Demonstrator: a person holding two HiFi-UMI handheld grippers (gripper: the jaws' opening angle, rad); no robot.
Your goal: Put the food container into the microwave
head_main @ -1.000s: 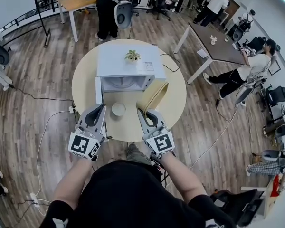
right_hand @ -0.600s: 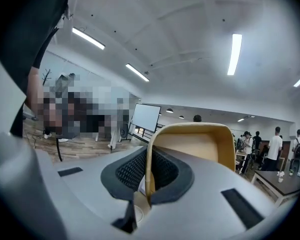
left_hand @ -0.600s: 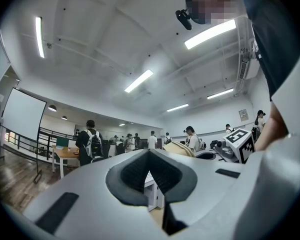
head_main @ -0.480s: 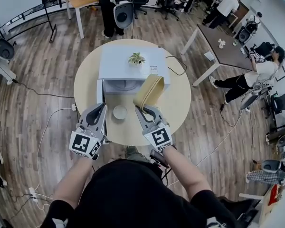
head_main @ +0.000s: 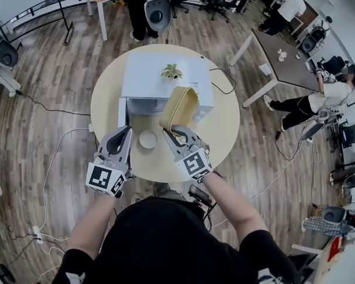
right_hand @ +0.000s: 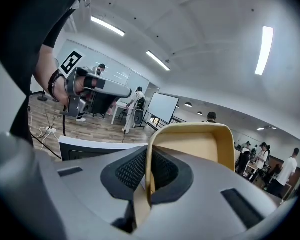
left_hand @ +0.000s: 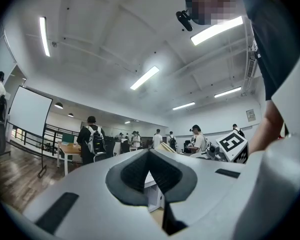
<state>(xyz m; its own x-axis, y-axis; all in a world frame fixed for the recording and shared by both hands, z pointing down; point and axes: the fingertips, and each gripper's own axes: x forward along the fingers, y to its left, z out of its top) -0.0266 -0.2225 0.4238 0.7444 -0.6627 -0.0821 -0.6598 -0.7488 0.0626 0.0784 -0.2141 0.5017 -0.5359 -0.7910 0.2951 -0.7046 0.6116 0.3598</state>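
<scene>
Now that the right gripper, pinching the container rim, has neared the microwave, insert; left gripper pressed together.

The food container looks smooth, matt tan, like thin plastic or moulded fibre. The right gripper has a matt grey plastic shell and black, finely ribbed pads. The microwave is smooth white, the round table pale matt wood, and the floor brown wood planks.

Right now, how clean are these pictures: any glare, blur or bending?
Head view: evenly lit, sharp, fisheye bowing the wooden floor around the round beige table. Left gripper view: ceiling strip lights blown out white, dark vignette. Right gripper view: tan rectangular food container crisp.
</scene>
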